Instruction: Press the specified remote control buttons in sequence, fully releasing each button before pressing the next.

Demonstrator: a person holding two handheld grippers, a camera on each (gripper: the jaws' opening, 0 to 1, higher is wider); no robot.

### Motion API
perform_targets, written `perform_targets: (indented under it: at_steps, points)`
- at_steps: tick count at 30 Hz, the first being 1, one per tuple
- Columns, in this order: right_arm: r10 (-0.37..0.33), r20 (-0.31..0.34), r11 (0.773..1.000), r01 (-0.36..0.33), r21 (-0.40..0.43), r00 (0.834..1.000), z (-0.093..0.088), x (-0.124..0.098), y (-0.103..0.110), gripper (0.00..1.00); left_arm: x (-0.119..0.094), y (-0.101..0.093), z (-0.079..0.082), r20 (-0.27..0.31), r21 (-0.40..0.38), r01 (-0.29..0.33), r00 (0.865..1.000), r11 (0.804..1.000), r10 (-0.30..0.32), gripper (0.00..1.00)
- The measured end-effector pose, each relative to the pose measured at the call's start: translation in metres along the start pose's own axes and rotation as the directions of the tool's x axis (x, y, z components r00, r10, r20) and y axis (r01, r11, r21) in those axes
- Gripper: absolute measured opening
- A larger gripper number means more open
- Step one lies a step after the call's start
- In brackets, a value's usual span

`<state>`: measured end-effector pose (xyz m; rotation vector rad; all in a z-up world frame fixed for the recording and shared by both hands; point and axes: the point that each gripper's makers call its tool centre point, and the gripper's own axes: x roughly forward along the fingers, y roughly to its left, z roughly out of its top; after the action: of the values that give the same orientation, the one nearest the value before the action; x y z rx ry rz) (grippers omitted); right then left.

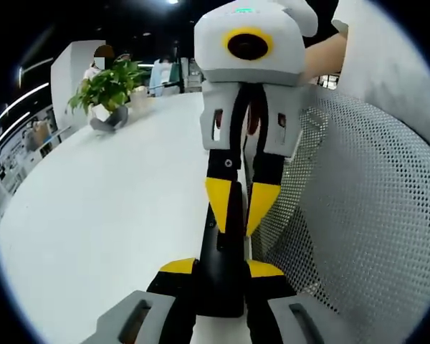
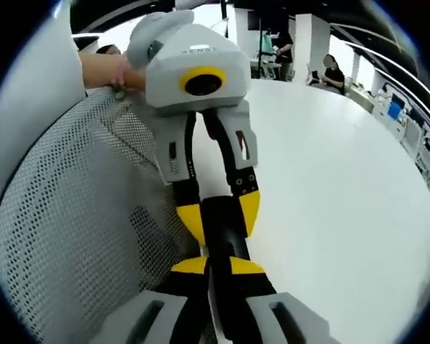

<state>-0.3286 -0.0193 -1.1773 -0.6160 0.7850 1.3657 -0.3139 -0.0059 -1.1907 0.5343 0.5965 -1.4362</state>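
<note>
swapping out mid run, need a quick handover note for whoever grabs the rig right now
Left gripper: shut on one end of the black remote.
Right gripper: shut on the same remote from the opposite end, facing the left one.
Remote: held between both, edge-on to the cameras, by the white table and a mesh chair back. Its buttons cannot be seen.
Done: no press can be confirmed from these views.
Left: probably free one gripper, bring the buttons into view, then press in sequence, releasing fully each time.
</note>
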Motion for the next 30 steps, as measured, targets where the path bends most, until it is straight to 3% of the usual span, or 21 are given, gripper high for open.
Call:
perform_targets:
  at_steps: [6, 11, 16, 24, 30]
  points:
    - [-0.014, -0.008, 1.000, 0.014, 0.002, 1.000, -0.011, -0.004, -0.009, 0.19, 0.000, 0.000, 0.001, -0.001, -0.002, -0.009, 1.000, 1.000, 0.009, 0.24]
    - [0.008, 0.027, 0.999, -0.009, 0.042, 1.000, -0.012, -0.002, -0.014, 0.22, 0.001, 0.000, 0.001, -0.017, -0.031, -0.033, 0.999, 0.999, 0.032, 0.25]
    - [0.049, 0.033, 0.998, -0.048, -0.032, 0.998, -0.012, 0.006, -0.012, 0.24, 0.001, -0.003, 0.000, -0.052, -0.045, -0.047, 0.998, 0.998, 0.045, 0.24]
    - [0.036, 0.045, 0.999, -0.035, -0.024, 0.998, -0.013, 0.004, -0.011, 0.23, 0.000, -0.003, 0.001, -0.069, -0.043, -0.056, 0.996, 0.997, 0.053, 0.25]
    - [0.019, 0.041, 0.999, -0.018, -0.029, 0.999, -0.014, 0.005, -0.012, 0.23, -0.003, -0.001, 0.003, -0.094, -0.168, -0.081, 0.993, 0.982, 0.066, 0.29]
